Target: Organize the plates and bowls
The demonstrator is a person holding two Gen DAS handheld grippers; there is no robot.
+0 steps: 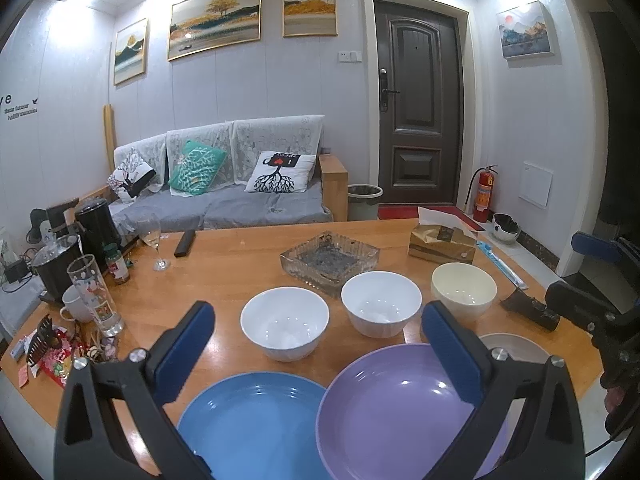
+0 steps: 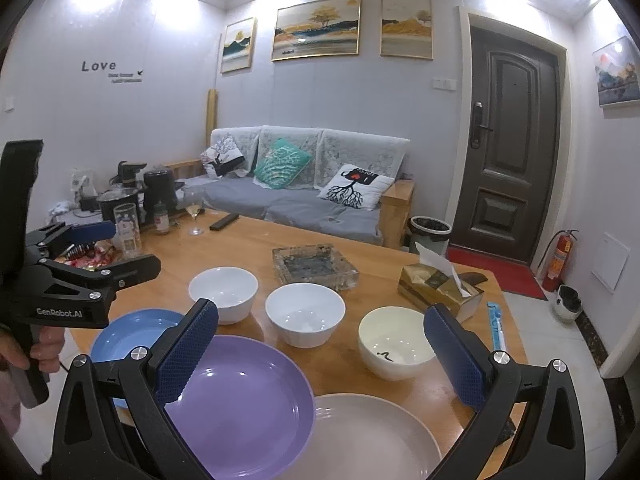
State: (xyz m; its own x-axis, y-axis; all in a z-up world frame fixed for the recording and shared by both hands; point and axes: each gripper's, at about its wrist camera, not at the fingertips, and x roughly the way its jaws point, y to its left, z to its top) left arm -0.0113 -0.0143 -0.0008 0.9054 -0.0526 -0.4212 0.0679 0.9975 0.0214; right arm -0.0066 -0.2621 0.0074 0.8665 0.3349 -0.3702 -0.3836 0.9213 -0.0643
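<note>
Currently both wide open, empty: left gripper (image 1: 316, 344), right gripper (image 2: 322, 348). 3 plates near edge: blue plate (image 1: 252, 420), purple plate (image 1: 396, 408), pink plate (image 2: 368, 436). 3 bowls at 12 o'clock.

Your round pale pink plate (image 1: 520, 346) shows only a sliver in the left wrist view, behind the gripper finger and the purple round plate (image 1: 400, 408). The blue round plate (image 1: 256, 424) runs off the near edge. Small wall lettering (image 2: 126, 77) is illegible.
</note>
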